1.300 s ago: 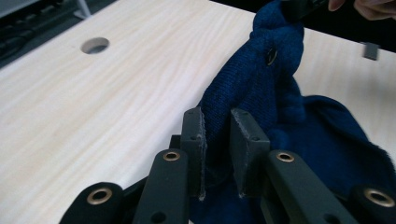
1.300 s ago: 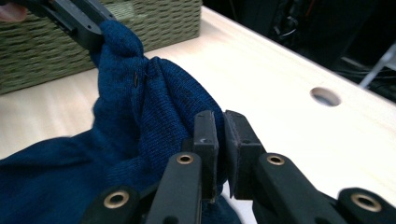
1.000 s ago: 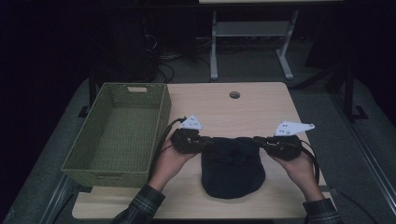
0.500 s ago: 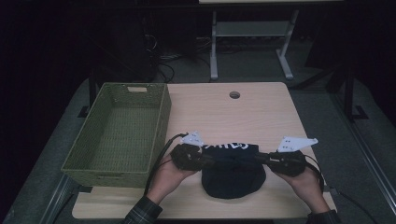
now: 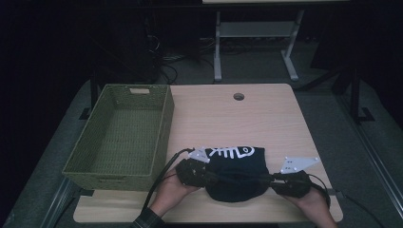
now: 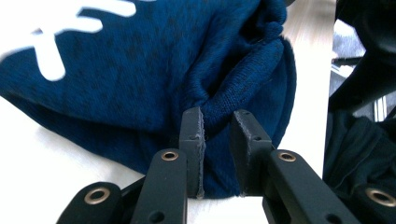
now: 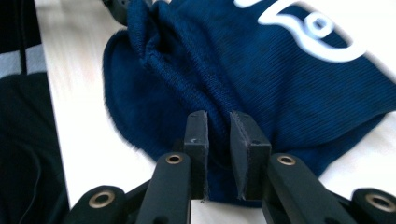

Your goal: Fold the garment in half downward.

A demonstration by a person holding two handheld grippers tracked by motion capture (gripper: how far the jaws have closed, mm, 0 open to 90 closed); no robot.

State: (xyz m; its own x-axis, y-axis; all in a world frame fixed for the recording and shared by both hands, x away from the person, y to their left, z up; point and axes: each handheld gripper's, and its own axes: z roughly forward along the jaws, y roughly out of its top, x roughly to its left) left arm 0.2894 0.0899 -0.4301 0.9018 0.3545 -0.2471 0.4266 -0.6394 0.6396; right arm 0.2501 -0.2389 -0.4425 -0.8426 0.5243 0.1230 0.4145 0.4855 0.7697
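Observation:
A dark blue knit garment with a white fishbone print lies bunched on the wooden table near its front edge. My left gripper holds its left side, and a fold of the blue garment is pinched between the left gripper's pads. My right gripper is at the garment's right side. The right gripper's jaws have just been opening a little, with a fold of the blue garment still filling the gap between the pads. A hand holds each gripper from the bottom edge.
A green woven basket stands at the table's left, with nothing inside it. A small round hole sits in the tabletop near the far edge. A metal stand and cables lie on the dark floor beyond.
Both hands have moved toward the table's front edge and lower, carrying the garment. Its upper part has turned over, and the white fishbone print now faces up.

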